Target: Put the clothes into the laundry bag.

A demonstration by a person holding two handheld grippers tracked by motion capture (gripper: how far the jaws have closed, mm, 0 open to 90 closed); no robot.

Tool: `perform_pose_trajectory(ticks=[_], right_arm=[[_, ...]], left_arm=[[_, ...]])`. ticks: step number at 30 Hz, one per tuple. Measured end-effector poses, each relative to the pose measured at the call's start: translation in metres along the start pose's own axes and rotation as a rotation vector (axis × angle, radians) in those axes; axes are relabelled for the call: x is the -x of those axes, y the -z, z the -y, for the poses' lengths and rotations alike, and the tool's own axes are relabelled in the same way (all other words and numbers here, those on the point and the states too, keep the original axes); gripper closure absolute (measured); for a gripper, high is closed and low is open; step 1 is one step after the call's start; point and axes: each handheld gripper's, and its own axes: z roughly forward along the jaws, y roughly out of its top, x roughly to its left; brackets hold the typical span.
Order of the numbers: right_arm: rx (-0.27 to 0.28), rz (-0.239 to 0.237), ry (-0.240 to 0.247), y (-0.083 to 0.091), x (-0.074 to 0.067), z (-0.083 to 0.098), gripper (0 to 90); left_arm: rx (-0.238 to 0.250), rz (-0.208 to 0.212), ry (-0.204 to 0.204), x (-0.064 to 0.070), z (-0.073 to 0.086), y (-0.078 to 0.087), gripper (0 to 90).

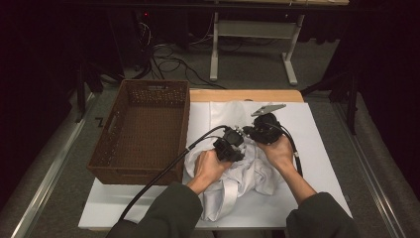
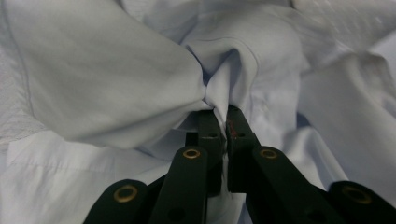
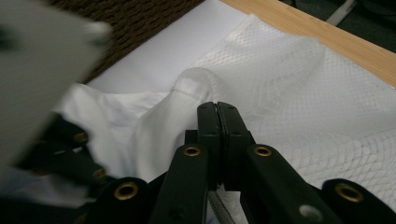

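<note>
A crumpled white garment point(image 1: 247, 173) lies on the white table cover point(image 1: 317, 148) in front of the person. Both hands hold their grippers close together over its far part, tips nearly meeting. My left gripper point(image 1: 236, 136) is shut on a bunched fold of the white fabric point(image 2: 224, 79), which puckers right at the jaw tips point(image 2: 219, 112). My right gripper point(image 1: 247, 131) is shut too, its jaws pressed together point(image 3: 217, 106) on a thin hemmed ridge of the cloth point(image 3: 187, 86) that tents up to them. A mesh-textured part of the fabric point(image 3: 327, 116) spreads beyond.
An empty brown woven basket point(image 1: 185, 124) stands at the left of the table, close to the garment. The table's wooden far edge point(image 1: 247, 95) runs just behind the cloth. Cables trail from the left gripper across the near left. A white desk frame point(image 1: 292, 64) stands on the floor beyond.
</note>
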Motion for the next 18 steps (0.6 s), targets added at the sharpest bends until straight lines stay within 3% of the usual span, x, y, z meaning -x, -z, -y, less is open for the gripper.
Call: perform_pose_trajectory(ticks=[3, 7, 10, 14, 18], right_arm=[[0.008, -0.026, -0.003, 0.001, -0.005, 0.004, 90.0], [-0.021, -0.035, 0.010, -0.003, -0.010, 0.013, 90.0], [-0.033, -0.040, -0.001, -0.006, -0.009, 0.019, 90.0], [-0.073, -0.029, 0.008, -0.010, -0.010, 0.025, 90.0], [-0.098, -0.012, 0.037, -0.012, -0.011, 0.028, 90.0]], left_arm=[[0.025, -0.047, 0.075, -0.014, -0.004, -0.012, 87.3], [0.033, -0.087, 0.084, -0.022, -0.004, -0.018, 84.8], [0.005, -0.109, 0.052, -0.017, -0.003, -0.010, 71.1], [-0.009, -0.155, 0.020, -0.012, -0.004, 0.015, 53.4], [0.023, -0.188, 0.055, -0.018, -0.009, 0.034, 43.5]])
